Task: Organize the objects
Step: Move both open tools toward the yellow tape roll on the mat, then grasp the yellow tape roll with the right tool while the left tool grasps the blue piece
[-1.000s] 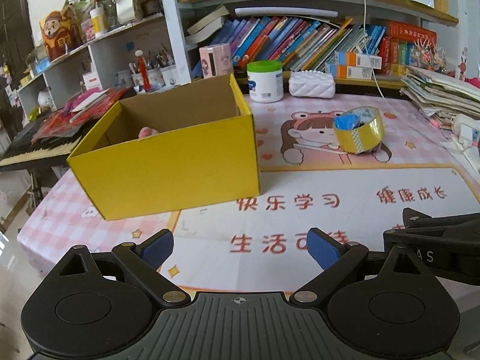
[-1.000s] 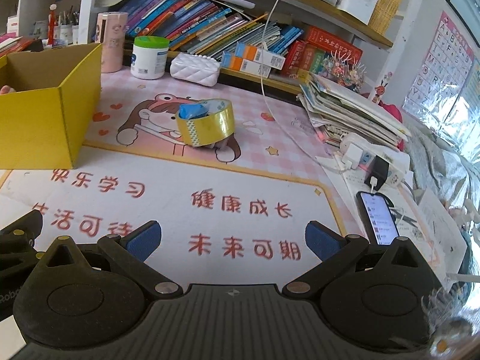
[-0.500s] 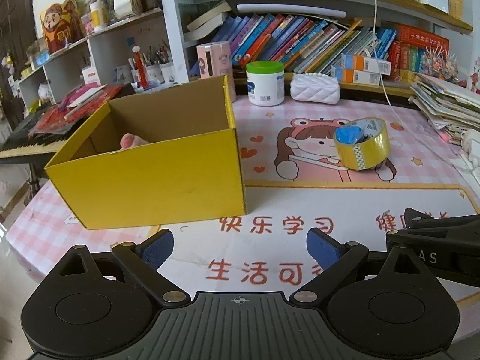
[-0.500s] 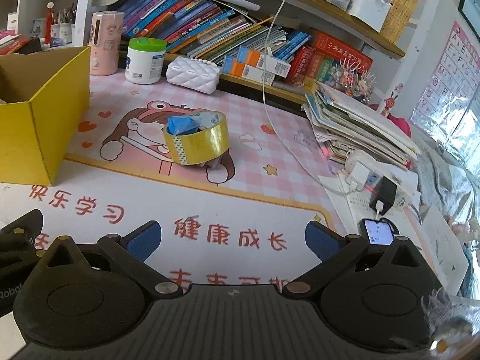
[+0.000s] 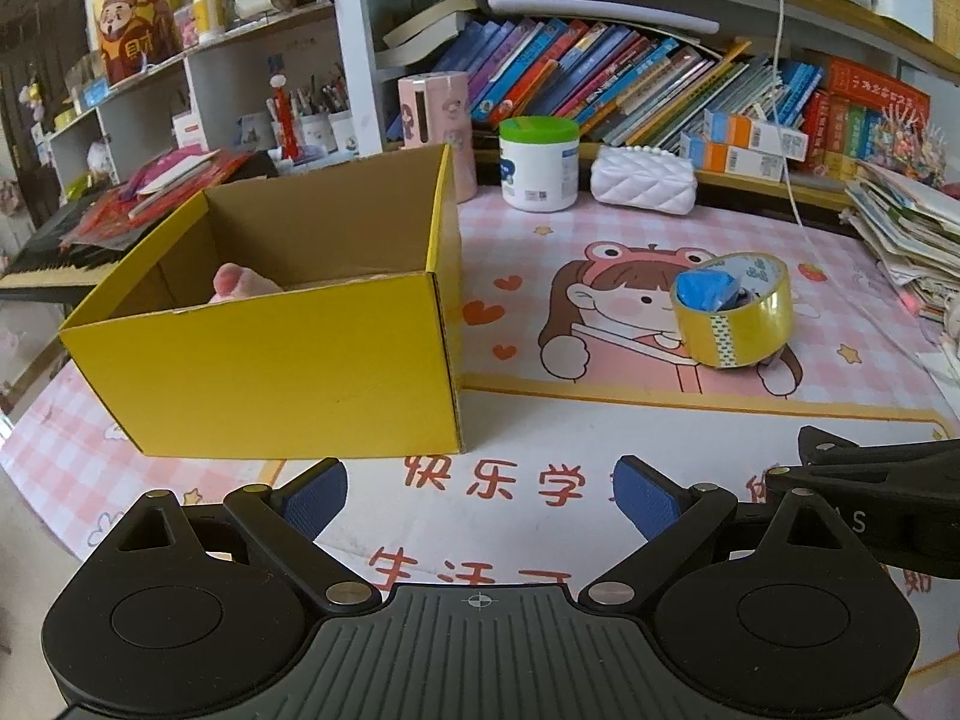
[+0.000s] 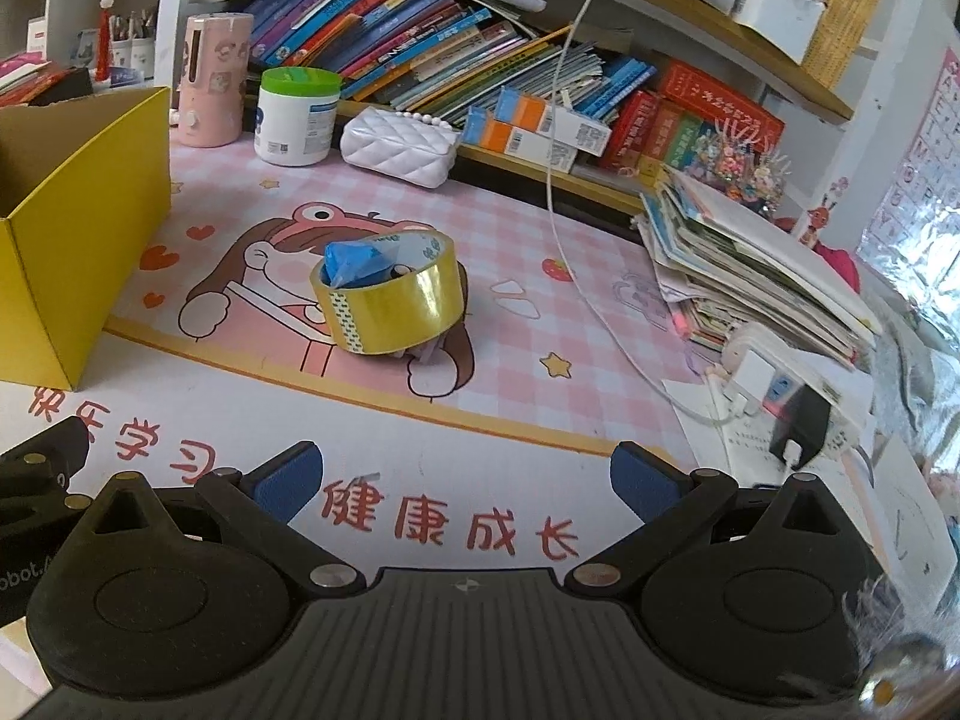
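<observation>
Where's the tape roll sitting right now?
The tape roll lies on the pink cartoon mat, right of the yellow box and ahead of the open right gripper, with something blue tucked inside it.

Both claws (image 5: pixel 480 495) (image 6: pixel 465 477) agape, empty.

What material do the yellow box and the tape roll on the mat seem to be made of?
Yellow box: probably cardboard, matte yellow outside, plain brown inside, with folded edges. Tape roll: likely clear plastic packing tape, glossy yellowish, with light reflections; the blue thing inside it is unclear.
</observation>
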